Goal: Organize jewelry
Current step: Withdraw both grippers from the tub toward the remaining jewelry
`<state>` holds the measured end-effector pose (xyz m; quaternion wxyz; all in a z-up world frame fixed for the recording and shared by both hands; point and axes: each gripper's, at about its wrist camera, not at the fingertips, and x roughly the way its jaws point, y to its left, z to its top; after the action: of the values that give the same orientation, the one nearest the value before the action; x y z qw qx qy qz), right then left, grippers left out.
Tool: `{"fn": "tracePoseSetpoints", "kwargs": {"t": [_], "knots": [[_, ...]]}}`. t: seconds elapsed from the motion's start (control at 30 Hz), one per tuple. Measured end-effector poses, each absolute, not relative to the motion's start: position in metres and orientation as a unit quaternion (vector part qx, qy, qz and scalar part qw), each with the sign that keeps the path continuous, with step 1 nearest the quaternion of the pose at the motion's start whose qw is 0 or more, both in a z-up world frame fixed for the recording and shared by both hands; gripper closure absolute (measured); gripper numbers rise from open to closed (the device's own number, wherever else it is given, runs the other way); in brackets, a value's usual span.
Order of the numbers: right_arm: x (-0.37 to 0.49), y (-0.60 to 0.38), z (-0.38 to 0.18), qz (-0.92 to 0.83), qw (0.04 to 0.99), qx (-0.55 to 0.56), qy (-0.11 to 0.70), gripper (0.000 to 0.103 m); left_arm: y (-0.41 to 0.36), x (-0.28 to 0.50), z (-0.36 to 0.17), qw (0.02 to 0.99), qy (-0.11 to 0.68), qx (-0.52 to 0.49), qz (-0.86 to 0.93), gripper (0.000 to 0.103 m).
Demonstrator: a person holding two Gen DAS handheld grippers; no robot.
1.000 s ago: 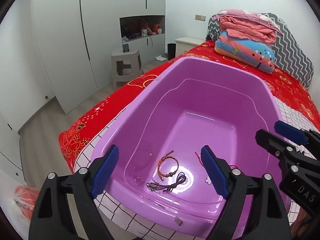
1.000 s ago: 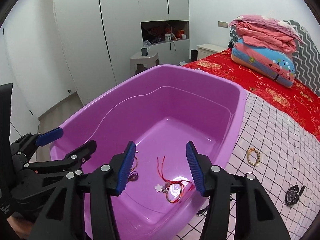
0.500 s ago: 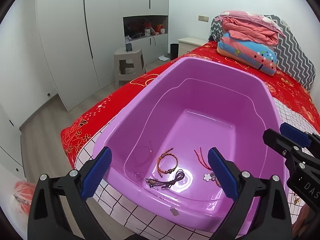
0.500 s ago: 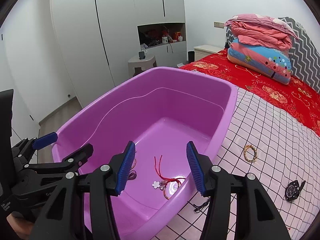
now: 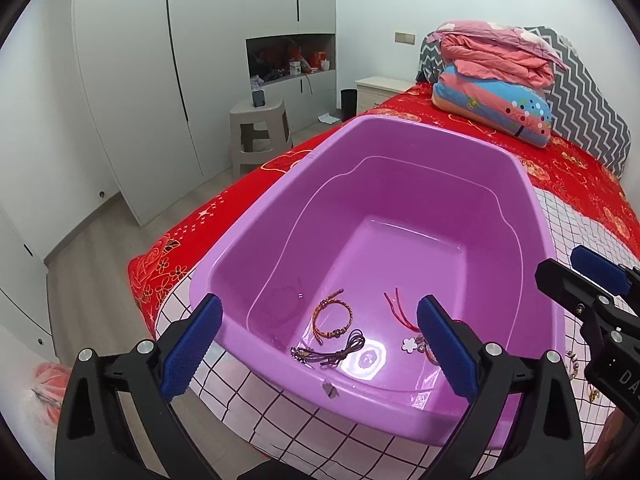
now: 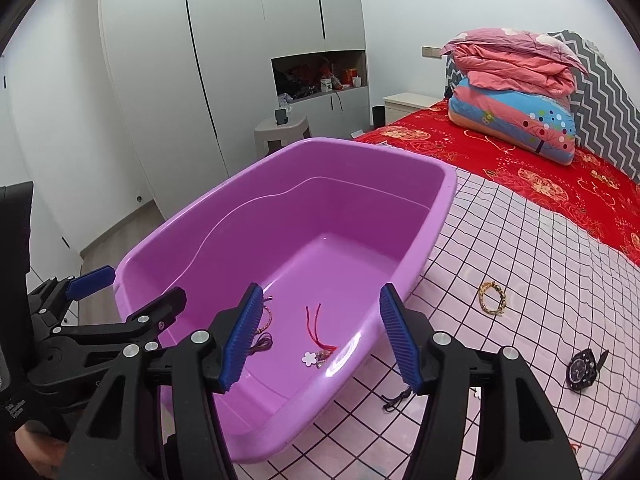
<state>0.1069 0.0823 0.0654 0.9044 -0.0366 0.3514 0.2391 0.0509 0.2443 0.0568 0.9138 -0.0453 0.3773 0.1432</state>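
A purple plastic tub (image 5: 256, 216) (image 6: 436, 216) sits on the bed. Inside lie an orange braided bracelet (image 5: 332, 318), a dark cord bracelet (image 5: 332, 354) and a red cord with a white flower charm (image 5: 408, 344) (image 6: 316, 354). On the checked sheet right of the tub lie a gold bracelet (image 6: 493, 298), a black watch (image 6: 582, 365) and a small dark cord (image 6: 394, 398). My left gripper (image 5: 318, 344) is open and empty above the tub's near rim. My right gripper (image 6: 320, 336) is open and empty over the tub's near right corner.
Folded quilts and pillows (image 6: 516, 92) are stacked at the head of the red bedspread (image 6: 560, 184). A grey stool (image 5: 260, 132) and white wardrobes (image 5: 160, 80) stand beyond the bed's left edge. The floor drops away left of the tub.
Both grippers have pulled back and up from the tub, so more of it and the sheet shows. The right gripper has shifted right. Both stay open and empty.
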Motion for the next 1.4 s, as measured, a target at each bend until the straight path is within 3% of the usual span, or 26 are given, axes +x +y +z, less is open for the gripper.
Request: {"fn": "tracePoseSetpoints", "kwargs": {"t": [0.73, 1.4], "knots": [[0.035, 0.001, 0.054, 0.190, 0.918, 0.010, 0.348, 0.038, 0.181, -0.002, 0.061, 0.920, 0.376, -0.039, 0.103, 0.007], [-0.027, -0.122, 0.002, 0.084, 0.913, 0.031, 0.399, 0.038, 0.072, -0.033, 0.048, 0.926, 0.377, 0.001, -0.014, 0.006]]}}
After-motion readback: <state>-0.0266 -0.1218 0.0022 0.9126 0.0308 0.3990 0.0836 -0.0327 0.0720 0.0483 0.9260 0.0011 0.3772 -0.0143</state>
